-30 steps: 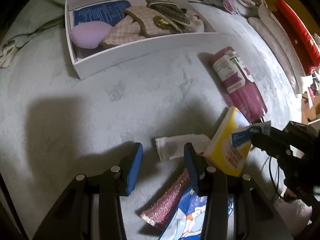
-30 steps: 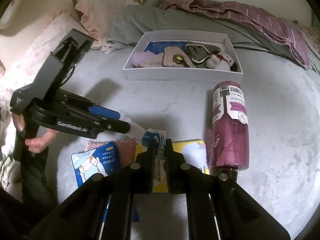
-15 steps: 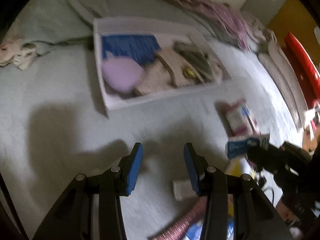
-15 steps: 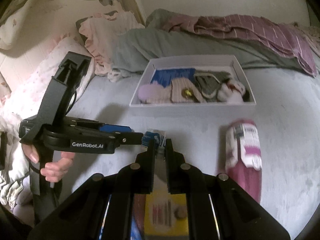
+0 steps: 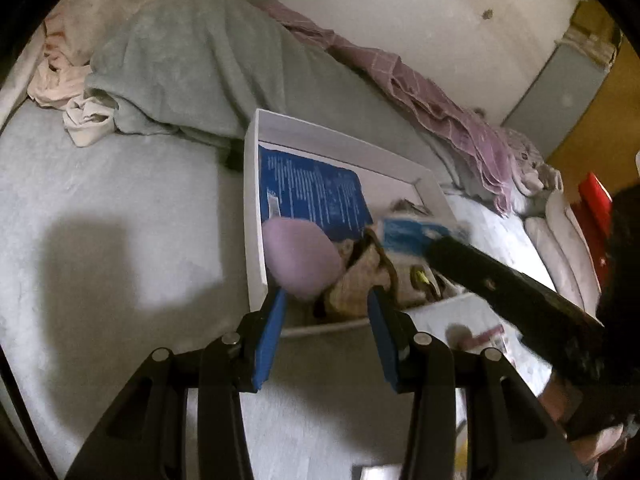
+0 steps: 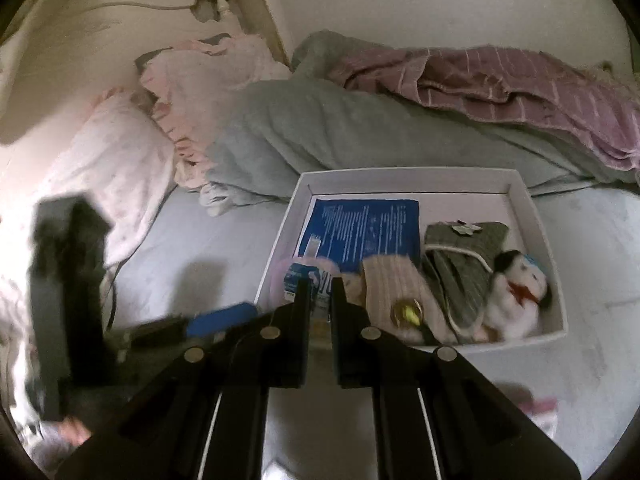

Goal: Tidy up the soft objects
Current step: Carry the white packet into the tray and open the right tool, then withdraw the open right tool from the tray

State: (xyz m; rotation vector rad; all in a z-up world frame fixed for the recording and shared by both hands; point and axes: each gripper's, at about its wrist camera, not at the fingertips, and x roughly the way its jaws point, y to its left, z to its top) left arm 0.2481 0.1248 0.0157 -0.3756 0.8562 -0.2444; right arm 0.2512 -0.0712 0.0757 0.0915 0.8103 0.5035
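Left gripper (image 5: 326, 322) is held spread, nothing between its blue pads, just short of the white box (image 6: 536, 216) on the bed. Right gripper (image 6: 320, 284) is pinched on a small blue-and-white packet (image 6: 298, 280), carried over the box's near-left corner above a lilac pouch (image 5: 300, 256).

We see a matt white cardboard box (image 6: 536, 216) on a bed (image 6: 208, 240) covered in soft, napped grey cloth. Inside lie a glossy blue printed packet (image 6: 360, 228), a smooth lilac pad (image 5: 300, 256), ribbed knit pieces in beige (image 6: 394, 280) and grey (image 6: 460, 260), and a fluffy white plush toy (image 6: 516, 296). The right tool (image 6: 318, 284), matt black plastic with bright metal screws, pinches a shiny blue-and-white sachet (image 6: 298, 278). The left tool (image 5: 326, 312) carries blue rubbery pads (image 5: 270, 332). A fleecy grey-green blanket (image 6: 320, 128) is bunched behind.
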